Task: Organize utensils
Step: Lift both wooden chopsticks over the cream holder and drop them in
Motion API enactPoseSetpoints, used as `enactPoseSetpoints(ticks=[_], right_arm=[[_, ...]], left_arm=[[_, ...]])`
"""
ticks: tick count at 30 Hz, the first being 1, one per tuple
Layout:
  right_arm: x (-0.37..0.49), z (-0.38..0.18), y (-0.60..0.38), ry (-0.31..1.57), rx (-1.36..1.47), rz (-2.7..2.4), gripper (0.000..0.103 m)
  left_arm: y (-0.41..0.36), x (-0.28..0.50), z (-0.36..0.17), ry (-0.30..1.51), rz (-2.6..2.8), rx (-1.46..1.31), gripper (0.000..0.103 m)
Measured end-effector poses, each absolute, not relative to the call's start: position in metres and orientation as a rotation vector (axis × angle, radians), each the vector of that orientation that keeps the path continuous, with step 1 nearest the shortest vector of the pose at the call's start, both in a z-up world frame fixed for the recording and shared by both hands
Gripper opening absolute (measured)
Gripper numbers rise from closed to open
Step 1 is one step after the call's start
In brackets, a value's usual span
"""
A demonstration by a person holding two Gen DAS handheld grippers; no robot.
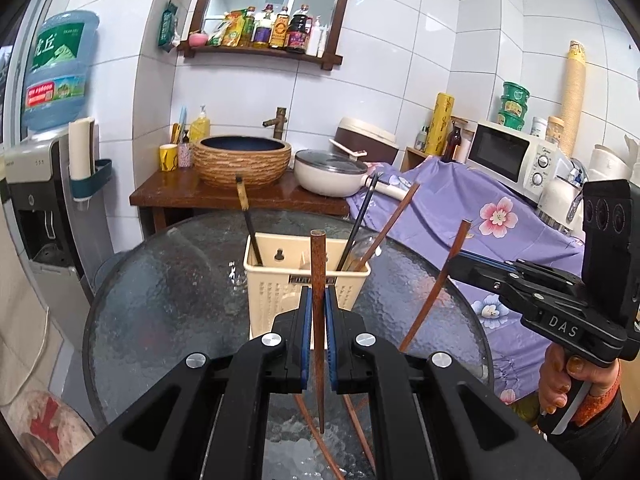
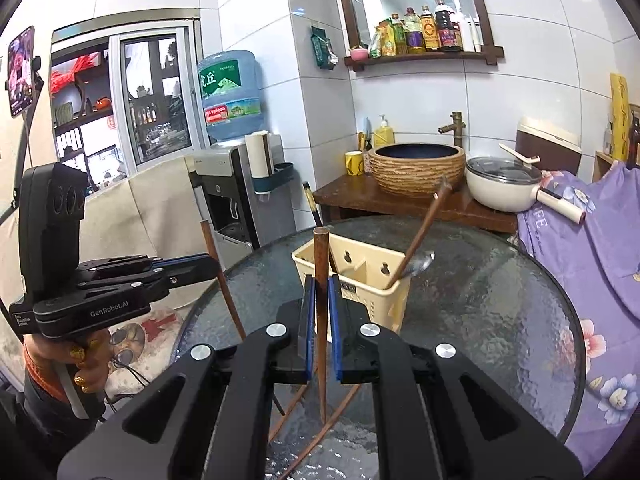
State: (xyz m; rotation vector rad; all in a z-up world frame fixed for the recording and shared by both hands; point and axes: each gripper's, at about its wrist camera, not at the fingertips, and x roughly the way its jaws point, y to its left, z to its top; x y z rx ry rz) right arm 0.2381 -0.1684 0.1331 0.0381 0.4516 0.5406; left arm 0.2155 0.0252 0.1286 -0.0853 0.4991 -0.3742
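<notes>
A round bench (image 1: 168,304) of textured dark glass stood in a white-tiled kitchen, with a purple floral cloth (image 1: 480,208) draped over the counter beside it. Behind it a wooden stand (image 1: 192,192) carried a woven-look basin (image 1: 242,160), a yellow mug (image 1: 168,157) and a lidded white pan (image 1: 330,174). A water dispenser (image 2: 234,184) with a blue bottle stood against the wall, and a framed shelf of sauce bottles (image 1: 280,28) hung above.

Near the middle of the bench sat a cream plastic utensil caddy (image 1: 304,288) with divided compartments. A dark chopstick (image 1: 250,222) leaned in its left compartment; in the right one stood a black chopstick (image 1: 360,224), a brown chopstick (image 1: 394,218) and a metal spoon (image 2: 420,265).

The left claw (image 1: 318,336) was closed on a brown wooden chopstick (image 1: 318,280), held upright just in front of the caddy, its tip hanging above the glass. The right claw (image 2: 321,328) was likewise clamped on a second brown chopstick (image 2: 321,272), upright just beside the caddy's near corner. More brown chopsticks (image 2: 304,452) lay on the glass below the claws.
</notes>
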Motion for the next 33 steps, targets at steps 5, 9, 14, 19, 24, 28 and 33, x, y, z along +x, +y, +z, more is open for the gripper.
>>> enactPoseSetpoints(ticks=[5,9,14,19,24,28,33], right_arm=[[0.245,0.173,-0.165,0.388,0.027,0.548,0.007],[0.256,0.213,-0.162,0.337,0.024,0.539,0.007],[0.280,0.255,-0.155,0.264,0.008,0.464,0.007],[0.315,0.258,-0.148,0.256,0.010,0.392,0.007],[0.343,0.214,-0.142,0.320,0.031,0.368,0.007],[0.355,0.176,-0.140,0.373,0.046,0.359,0.007],[0.359,0.147,-0.141,0.405,0.055,0.350,0.008]], left_arm=[[0.026,0.228,0.166,0.458,-0.395,-0.087,0.007],[0.023,0.244,0.208,0.411,-0.384,-0.071,0.006],[0.018,0.275,0.257,0.359,-0.322,-0.064,0.006],[0.006,0.311,0.265,0.361,-0.247,-0.049,0.006],[-0.003,0.338,0.231,0.412,-0.209,-0.043,0.006],[-0.003,0.353,0.194,0.461,-0.182,-0.047,0.006],[-0.003,0.363,0.155,0.530,-0.185,-0.053,0.006]])
